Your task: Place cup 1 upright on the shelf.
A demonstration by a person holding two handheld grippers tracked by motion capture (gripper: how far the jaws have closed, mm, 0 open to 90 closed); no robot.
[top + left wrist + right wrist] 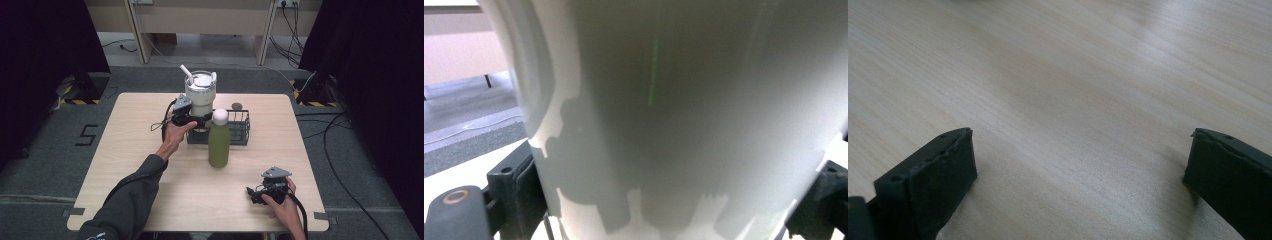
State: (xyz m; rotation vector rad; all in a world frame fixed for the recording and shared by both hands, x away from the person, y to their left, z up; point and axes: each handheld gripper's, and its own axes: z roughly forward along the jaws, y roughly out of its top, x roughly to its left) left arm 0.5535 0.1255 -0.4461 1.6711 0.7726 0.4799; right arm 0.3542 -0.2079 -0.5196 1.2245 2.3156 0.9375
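Note:
A white tumbler point(200, 97) with a lid and a straw stands upright at the left end of a black wire basket point(239, 129); I cannot tell whether its base rests in the basket. My left gripper point(194, 120) is shut on the tumbler's lower body. In the left gripper view the tumbler point(684, 100) sits between the two jaws, which press on its sides. A green bottle point(219, 142) with a white cap stands in front of the basket. My right gripper point(256, 194) hovers low over the table near the front right, open, with bare wood between its fingertips point(933, 175).
The wooden table point(140, 165) has a small dark disc point(237, 106) behind the basket. Cables run over the grey floor to the right. A dark curtain hangs on each side, and pale furniture stands behind the table.

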